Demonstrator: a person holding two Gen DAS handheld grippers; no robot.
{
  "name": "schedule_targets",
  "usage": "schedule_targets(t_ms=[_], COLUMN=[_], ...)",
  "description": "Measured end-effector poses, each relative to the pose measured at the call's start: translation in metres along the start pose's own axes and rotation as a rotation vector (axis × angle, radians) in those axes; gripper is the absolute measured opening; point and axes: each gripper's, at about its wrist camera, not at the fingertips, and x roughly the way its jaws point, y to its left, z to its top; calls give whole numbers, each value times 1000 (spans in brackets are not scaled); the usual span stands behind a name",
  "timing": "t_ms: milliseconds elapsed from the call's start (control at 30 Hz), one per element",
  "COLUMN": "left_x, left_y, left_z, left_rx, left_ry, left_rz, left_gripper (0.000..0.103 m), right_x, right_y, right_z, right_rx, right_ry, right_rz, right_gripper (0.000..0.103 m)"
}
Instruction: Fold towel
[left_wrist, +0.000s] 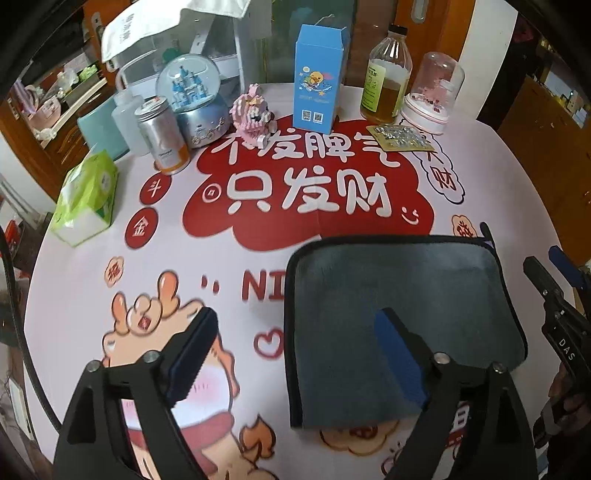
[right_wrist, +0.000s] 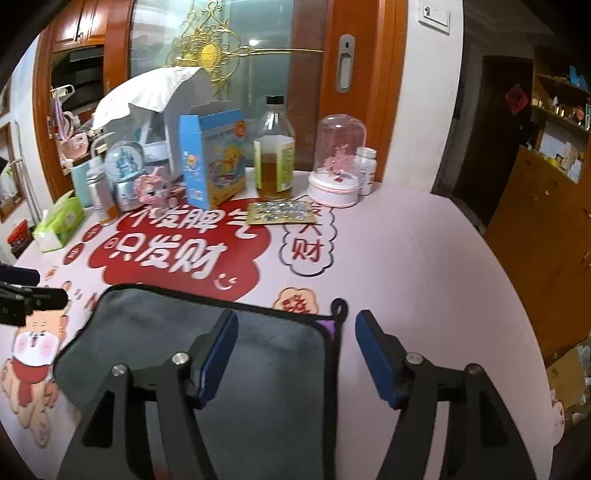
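A grey towel (left_wrist: 402, 295) with a black hem lies folded flat on the printed tablecloth (left_wrist: 184, 229). My left gripper (left_wrist: 295, 350) is open above the towel's left edge, right finger over the towel, left finger over bare cloth. In the right wrist view the towel (right_wrist: 184, 332) lies near the front, with a purple tag and a black loop at its far right corner. My right gripper (right_wrist: 295, 354) is open and straddles the towel's right edge. The right gripper also shows at the right rim of the left wrist view (left_wrist: 554, 295). Neither holds anything.
Along the table's back stand a tissue pack (left_wrist: 86, 195), a metal can (left_wrist: 162, 138), a snow globe (left_wrist: 192, 96), a pink block figure (left_wrist: 253, 112), a blue carton (left_wrist: 319, 77), an oil bottle (left_wrist: 388, 77), a glass dome (left_wrist: 434, 92) and a gold card (left_wrist: 400, 137).
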Motion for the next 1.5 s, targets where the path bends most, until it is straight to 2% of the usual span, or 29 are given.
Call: schedule_targets(t_ms=[133, 367, 500, 700, 833, 1100, 1500], left_x=[-18, -47, -65, -92, -117, -158, -195], left_y=[0, 0, 2, 1, -3, -15, -30], left_z=[-16, -42, -60, -85, -101, -125, -146], left_rx=[-28, -47, -62, -72, -65, -46, -55], left_ry=[0, -29, -39, -55, -88, -133, -138], left_rz=[-10, 7, 13, 15, 32, 25, 3], left_gripper=[91, 92, 92, 92, 92, 92, 92], right_x=[-19, -56, -75, -101, -120, -160, -222], right_y=[5, 7, 8, 15, 21, 16, 24], right_z=[-1, -11, -24, -46, -53, -56, -61], right_rx=[-4, 17, 39, 70, 47, 89, 96], right_ry=[4, 23, 56, 146, 167, 207, 229], right_rz=[32, 83, 64, 108, 128, 154, 216], right_gripper=[81, 95, 100, 102, 102, 102, 102])
